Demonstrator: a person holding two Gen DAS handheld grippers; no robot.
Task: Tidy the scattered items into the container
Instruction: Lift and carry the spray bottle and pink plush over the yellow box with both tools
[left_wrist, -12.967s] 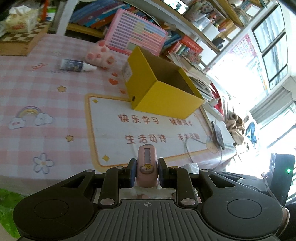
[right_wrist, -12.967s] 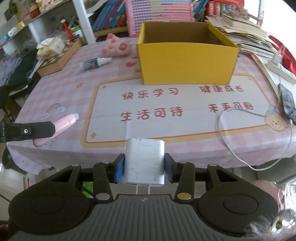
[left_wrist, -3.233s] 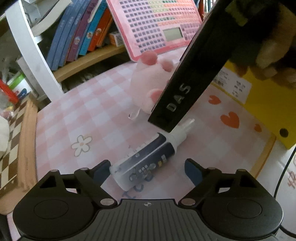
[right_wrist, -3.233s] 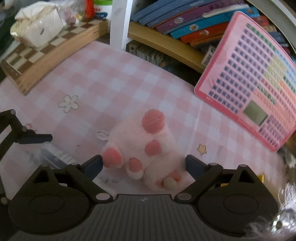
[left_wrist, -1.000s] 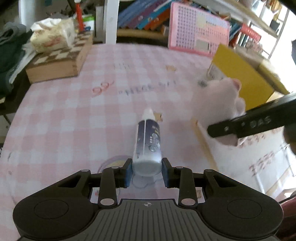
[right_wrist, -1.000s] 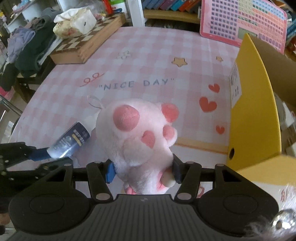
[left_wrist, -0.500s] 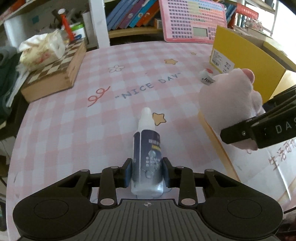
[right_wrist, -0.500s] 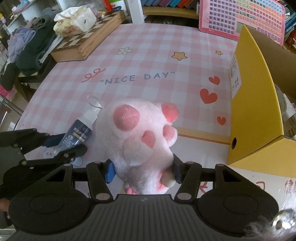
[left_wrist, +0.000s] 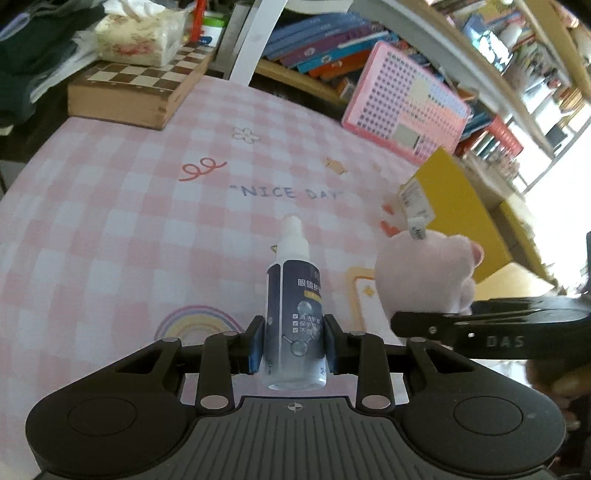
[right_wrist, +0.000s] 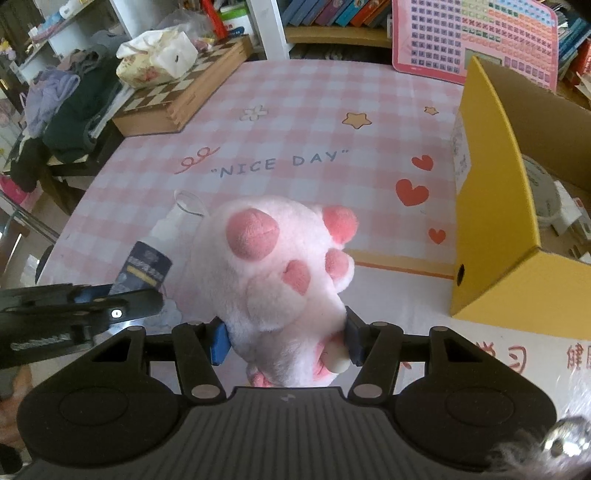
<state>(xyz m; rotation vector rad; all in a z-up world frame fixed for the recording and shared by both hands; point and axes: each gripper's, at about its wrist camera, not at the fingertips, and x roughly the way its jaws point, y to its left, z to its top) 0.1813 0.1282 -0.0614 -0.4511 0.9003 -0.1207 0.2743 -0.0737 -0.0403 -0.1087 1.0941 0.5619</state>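
Note:
My left gripper (left_wrist: 293, 341) is shut on a dark blue spray bottle (left_wrist: 295, 310) with a white nozzle, held above the pink checked tablecloth. My right gripper (right_wrist: 284, 341) is shut on a pink plush paw (right_wrist: 284, 273). The paw also shows in the left wrist view (left_wrist: 424, 273), held to the right of the bottle, and the bottle shows in the right wrist view (right_wrist: 147, 266) at the left. The open yellow box (right_wrist: 495, 206) stands at the right, with white items inside; it also shows in the left wrist view (left_wrist: 454, 199).
A wooden chessboard box (right_wrist: 181, 99) with a tissue pack (right_wrist: 157, 59) on it sits at the table's far left corner. A pink chart board (right_wrist: 476, 40) leans on the bookshelf behind. A white mat with red characters (right_wrist: 517, 354) lies at the near right.
Both grippers have lifted their items and drifted slightly. The left view has turned so the box and paw sit further right, and the bottle now stands higher in view.

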